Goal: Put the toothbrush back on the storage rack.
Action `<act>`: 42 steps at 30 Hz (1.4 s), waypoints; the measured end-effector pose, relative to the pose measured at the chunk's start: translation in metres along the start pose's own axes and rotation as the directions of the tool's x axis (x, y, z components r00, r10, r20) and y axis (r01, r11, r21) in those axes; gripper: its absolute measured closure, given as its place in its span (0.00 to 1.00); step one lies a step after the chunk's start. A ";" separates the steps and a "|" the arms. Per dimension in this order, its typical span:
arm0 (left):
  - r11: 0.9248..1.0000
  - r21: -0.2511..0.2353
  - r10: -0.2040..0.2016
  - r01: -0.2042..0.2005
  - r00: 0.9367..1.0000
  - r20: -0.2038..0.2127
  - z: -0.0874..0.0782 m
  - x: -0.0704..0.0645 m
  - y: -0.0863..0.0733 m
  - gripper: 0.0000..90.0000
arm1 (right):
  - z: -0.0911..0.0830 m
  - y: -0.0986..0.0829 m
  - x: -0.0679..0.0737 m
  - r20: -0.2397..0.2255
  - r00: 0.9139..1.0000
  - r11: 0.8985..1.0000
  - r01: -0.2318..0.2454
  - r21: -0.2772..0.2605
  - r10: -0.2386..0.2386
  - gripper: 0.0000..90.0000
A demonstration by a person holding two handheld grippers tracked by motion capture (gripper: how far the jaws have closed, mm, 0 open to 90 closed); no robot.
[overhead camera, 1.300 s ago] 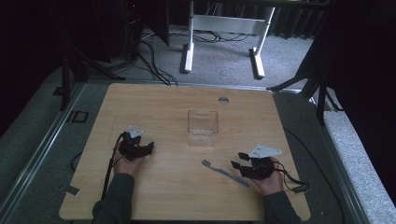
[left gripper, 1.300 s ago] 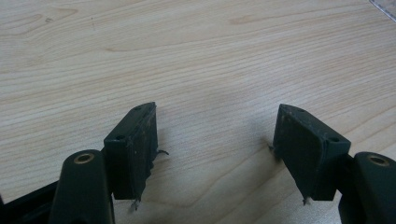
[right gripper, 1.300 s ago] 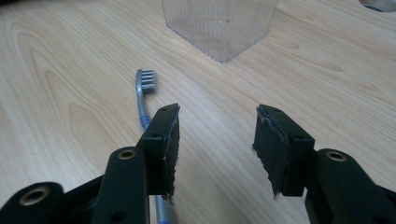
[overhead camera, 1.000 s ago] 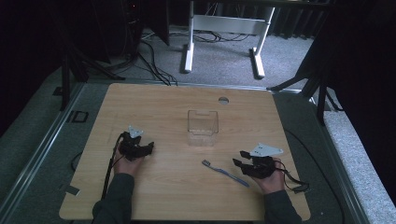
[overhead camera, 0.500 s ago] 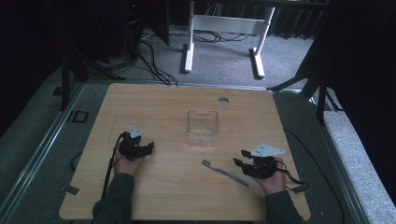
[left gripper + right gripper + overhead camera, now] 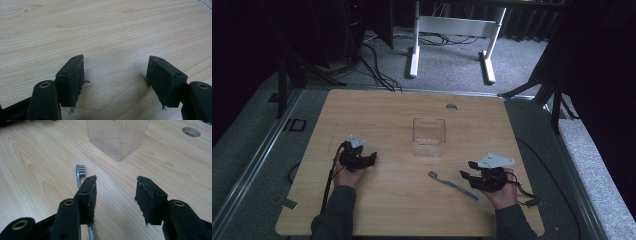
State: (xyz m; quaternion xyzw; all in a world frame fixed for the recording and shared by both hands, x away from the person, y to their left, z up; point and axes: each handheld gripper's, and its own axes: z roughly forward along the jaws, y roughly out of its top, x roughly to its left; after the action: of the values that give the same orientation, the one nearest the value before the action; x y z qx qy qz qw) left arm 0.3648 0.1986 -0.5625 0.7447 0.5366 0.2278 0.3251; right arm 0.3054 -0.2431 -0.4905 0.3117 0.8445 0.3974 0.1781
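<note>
Hand-held gripper jaws apart over wooden table.

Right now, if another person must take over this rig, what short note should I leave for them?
Left hand-held gripper: open, holding nothing, low over bare wood.
Right hand-held gripper: open, holding nothing, beside the toothbrush.
Toothbrush: lies flat on the table, handle passing under the right gripper's left jaw, head toward the clear plastic container.
Container: upright mid-table, looks empty.
Done: nothing grasped yet.
Left, probably: grasp the toothbrush and put it into the container.
</note>
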 end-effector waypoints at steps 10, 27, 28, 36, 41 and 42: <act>1.000 0.001 0.001 -0.001 1.000 0.000 0.000 0.000 0.000 0.35 | -0.003 0.006 0.004 -0.011 1.000 1.000 0.016 0.017 -0.016 0.57; 1.000 0.001 -0.001 0.001 1.000 -0.001 0.000 0.000 0.000 0.35 | 0.002 0.013 0.012 -0.038 0.999 0.994 0.034 0.099 -0.030 0.61; 1.000 0.001 -0.001 0.001 1.000 -0.001 0.000 0.000 0.000 0.35 | 0.002 0.013 0.013 -0.039 0.999 0.994 0.035 0.104 -0.031 0.61; 1.000 0.001 -0.001 0.001 1.000 -0.002 0.000 0.000 0.000 0.35 | 0.005 0.016 0.017 -0.049 0.998 0.990 0.046 0.136 -0.040 0.61; 1.000 0.001 -0.001 0.001 1.000 -0.002 0.000 0.000 0.000 0.35 | 0.007 0.017 0.019 -0.054 0.998 0.987 0.051 0.154 -0.043 0.61; 1.000 0.001 -0.001 0.001 1.000 -0.002 0.000 0.000 0.000 0.35 | 0.007 0.018 0.019 -0.055 0.998 0.986 0.052 0.156 -0.044 0.60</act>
State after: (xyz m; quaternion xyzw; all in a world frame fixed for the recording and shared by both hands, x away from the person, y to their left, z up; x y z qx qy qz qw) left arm 0.3650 0.1989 -0.5624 0.7445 0.5372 0.2281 0.3243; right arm 0.3022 -0.2179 -0.4822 0.2940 0.8848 0.3329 0.1408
